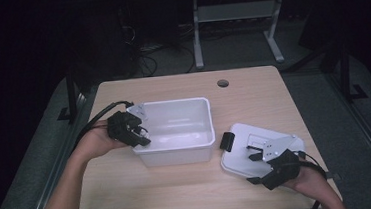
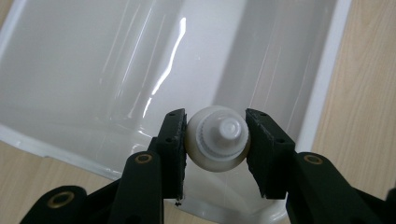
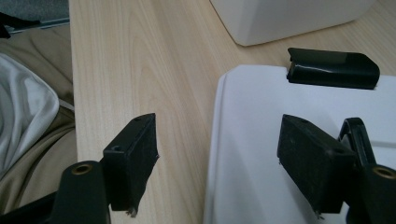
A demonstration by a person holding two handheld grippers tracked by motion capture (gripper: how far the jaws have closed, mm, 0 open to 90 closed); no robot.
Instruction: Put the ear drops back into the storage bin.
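A small white round object with a ribbed cap (image 2: 218,138), seen end-on, is clamped between the black jaws of my left gripper (image 2: 215,140). That left gripper (image 1: 141,135) hangs at the left rim of an open white plastic bin (image 1: 202,114), just over the bin's glossy inner wall (image 2: 116,70). My right gripper (image 1: 253,168) stands open at the front right. In its own view the right gripper (image 3: 217,140) has one jaw over the bare wood and the other over a flat white lid (image 3: 261,140), neither pad touching. The lid (image 1: 242,155) carries a black latch (image 1: 226,141).
The light wooden table (image 1: 180,190) has a round cable hole (image 1: 223,83) at the back. The latch (image 3: 332,67) and a bin corner (image 3: 289,18) lie ahead of the right jaws. Cloth (image 3: 23,116) lies beyond the table's near edge. A desk frame (image 1: 237,20) stands behind.
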